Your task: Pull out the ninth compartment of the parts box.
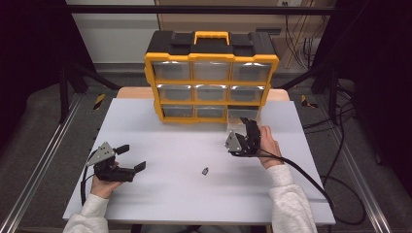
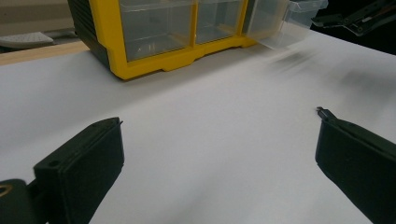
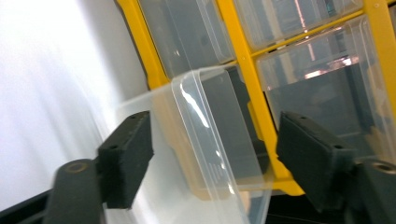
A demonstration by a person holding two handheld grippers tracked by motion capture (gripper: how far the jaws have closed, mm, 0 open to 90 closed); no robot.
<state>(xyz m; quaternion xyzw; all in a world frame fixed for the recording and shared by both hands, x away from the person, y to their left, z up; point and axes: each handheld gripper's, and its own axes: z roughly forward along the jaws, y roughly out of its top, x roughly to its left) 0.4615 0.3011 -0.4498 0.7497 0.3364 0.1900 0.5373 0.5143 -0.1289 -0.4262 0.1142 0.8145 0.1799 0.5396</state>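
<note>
Right tool [image 1: 251,127], jaws apart (nothing gripped), straddles the clear bottom-right drawer [image 3: 210,135] pulled partway from the yellow organizer [image 1: 212,77], upper centre, likely to receive the small black part [image 1: 205,171] lying mid-surface. Left tool [image 1: 133,158] waits wide open, lower left.

Far edge: the yellow drawer cabinet [image 1: 211,77] stands across the middle, walling off the counter [image 1: 160,194] behind it.
Far right: a clear drawer [image 1: 241,115] juts out of the cabinet's bottom row, with the right gripper [image 1: 248,132] just in front of it.
Centre: open white surface, broken by a small dark part [image 1: 205,171].
Near left: the left gripper [image 1: 131,158] takes up this corner.
</note>
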